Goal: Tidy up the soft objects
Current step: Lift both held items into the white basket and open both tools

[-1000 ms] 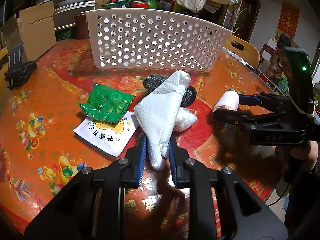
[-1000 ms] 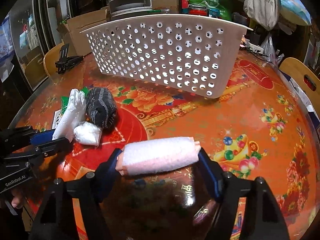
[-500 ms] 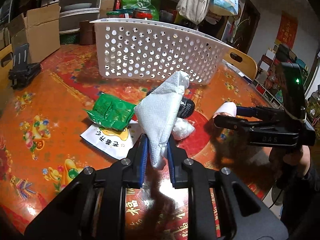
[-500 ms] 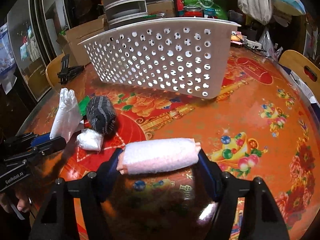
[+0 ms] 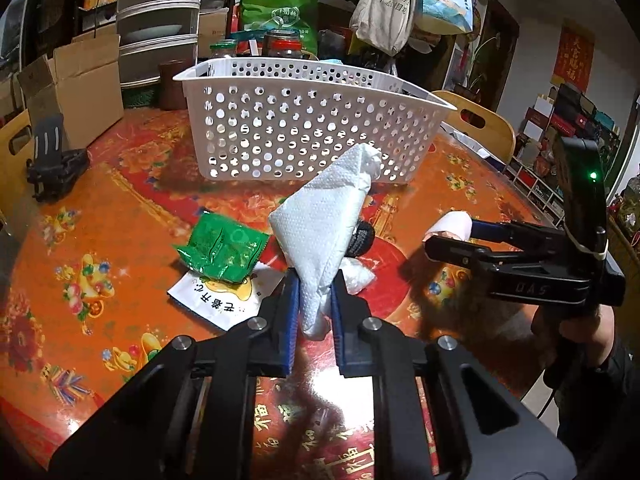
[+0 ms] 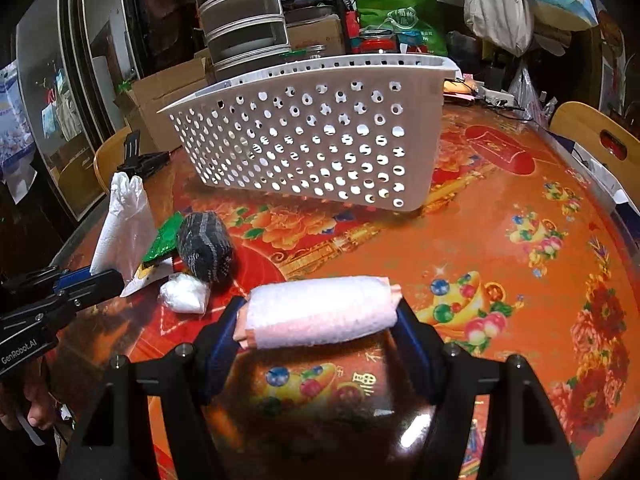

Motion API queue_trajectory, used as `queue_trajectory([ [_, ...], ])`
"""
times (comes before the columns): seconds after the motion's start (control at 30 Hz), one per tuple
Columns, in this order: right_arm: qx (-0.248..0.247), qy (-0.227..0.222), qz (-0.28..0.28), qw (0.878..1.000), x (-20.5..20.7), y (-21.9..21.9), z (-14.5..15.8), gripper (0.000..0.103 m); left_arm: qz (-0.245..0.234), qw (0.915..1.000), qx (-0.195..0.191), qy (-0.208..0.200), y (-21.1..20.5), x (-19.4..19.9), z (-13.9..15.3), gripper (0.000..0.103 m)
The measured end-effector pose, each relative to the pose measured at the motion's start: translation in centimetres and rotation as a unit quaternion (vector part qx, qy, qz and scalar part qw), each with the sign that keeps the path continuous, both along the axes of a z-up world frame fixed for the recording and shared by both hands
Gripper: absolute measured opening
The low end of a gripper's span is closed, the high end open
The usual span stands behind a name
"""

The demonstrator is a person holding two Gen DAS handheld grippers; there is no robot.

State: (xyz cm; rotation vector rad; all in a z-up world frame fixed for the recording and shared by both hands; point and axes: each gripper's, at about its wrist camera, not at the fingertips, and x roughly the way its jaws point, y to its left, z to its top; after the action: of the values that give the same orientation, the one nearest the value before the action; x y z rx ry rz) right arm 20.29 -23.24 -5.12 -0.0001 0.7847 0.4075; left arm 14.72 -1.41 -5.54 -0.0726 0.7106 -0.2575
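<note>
My left gripper (image 5: 314,304) is shut on a folded white paper towel (image 5: 324,220) and holds it upright above the table; it also shows in the right wrist view (image 6: 122,224). My right gripper (image 6: 320,320) is shut on a rolled pink-and-white cloth (image 6: 316,312), held crosswise above the table; it shows at the right of the left wrist view (image 5: 452,224). A white perforated basket (image 5: 304,136) stands beyond both, also seen in the right wrist view (image 6: 320,144). A dark rolled sock (image 6: 204,246) and a small white plastic bundle (image 6: 184,294) lie on the table.
A green packet (image 5: 222,252) lies on a white printed packet (image 5: 224,296) left of the towel. A black clamp stand (image 5: 52,160) sits at the table's far left. Cardboard boxes (image 5: 76,84), jars and bags crowd behind the basket. A wooden chair (image 5: 480,120) stands at the right.
Both grippers have risen with their loads; the basket's rim and inside now show more. The towel has lifted off the sock and white bundle.
</note>
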Motion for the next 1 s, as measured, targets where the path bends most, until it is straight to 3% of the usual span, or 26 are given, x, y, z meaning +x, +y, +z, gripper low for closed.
queue_trajectory([
  [0.27,0.026,-0.02,-0.014,0.999,-0.5,-1.4,1.5,0.071,0.018,0.9997,0.014,-0.01,0.1,0.2,2.0,0.013],
  [0.53,0.021,-0.071,-0.001,0.997,-0.7,-2.3,7.7,0.071,0.026,0.9991,0.02,-0.025,0.7,1.2,5.3,0.013],
  [0.67,0.011,-0.093,0.01,0.996,-0.2,-1.9,11.7,0.071,0.03,0.9982,0.017,-0.049,1.5,2.3,8.9,0.013],
  [0.83,0.005,-0.092,0.014,0.996,3.0,-1.2,15.6,0.071,0.027,0.998,0.009,-0.056,2.2,5.3,13.1,0.013],
  [1.0,-0.026,-0.068,0.011,0.997,7.8,0.7,16.7,0.071,0.026,0.9984,0.023,-0.046,1.9,9.6,16.3,0.013],
])
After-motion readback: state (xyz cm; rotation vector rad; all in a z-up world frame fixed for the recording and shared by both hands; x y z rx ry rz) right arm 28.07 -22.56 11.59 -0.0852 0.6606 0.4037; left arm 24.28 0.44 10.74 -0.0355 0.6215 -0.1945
